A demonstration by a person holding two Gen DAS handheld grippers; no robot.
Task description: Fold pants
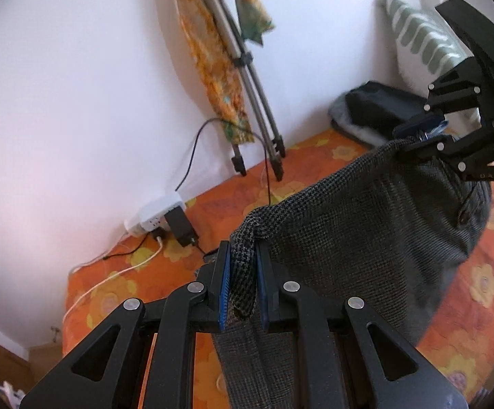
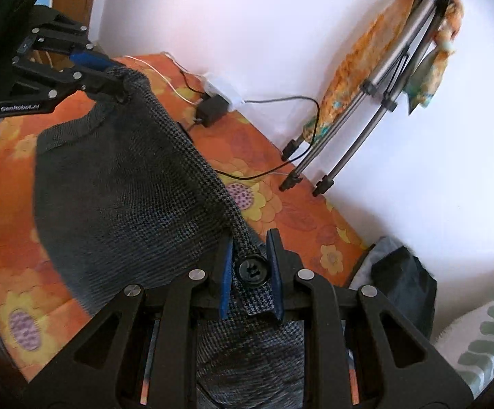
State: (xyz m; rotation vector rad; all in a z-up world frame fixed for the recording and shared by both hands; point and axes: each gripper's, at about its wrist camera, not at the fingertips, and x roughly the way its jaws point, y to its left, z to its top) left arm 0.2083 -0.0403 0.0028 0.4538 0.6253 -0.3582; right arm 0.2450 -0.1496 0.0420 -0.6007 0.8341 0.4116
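The pants (image 1: 366,225) are dark grey houndstooth cloth, held up in the air above the bed by their waistband, stretched between both grippers. My left gripper (image 1: 243,248) is shut on one end of the waistband; it also shows in the right wrist view (image 2: 114,78). My right gripper (image 2: 248,238) is shut on the other end, with the black waist button (image 2: 252,269) between its blue pads (image 2: 226,272); it also shows in the left wrist view (image 1: 417,136). The pants (image 2: 127,184) hang down from both grips.
An orange flowered bedsheet (image 1: 315,160) covers the bed. A folded tripod (image 1: 257,95) draped with orange cloth leans on the white wall. A white power strip with black adapter (image 1: 168,218) and cables lie by the wall. Dark clothing (image 1: 373,109) and a green-patterned pillow (image 1: 421,34) lie at the bed's end.
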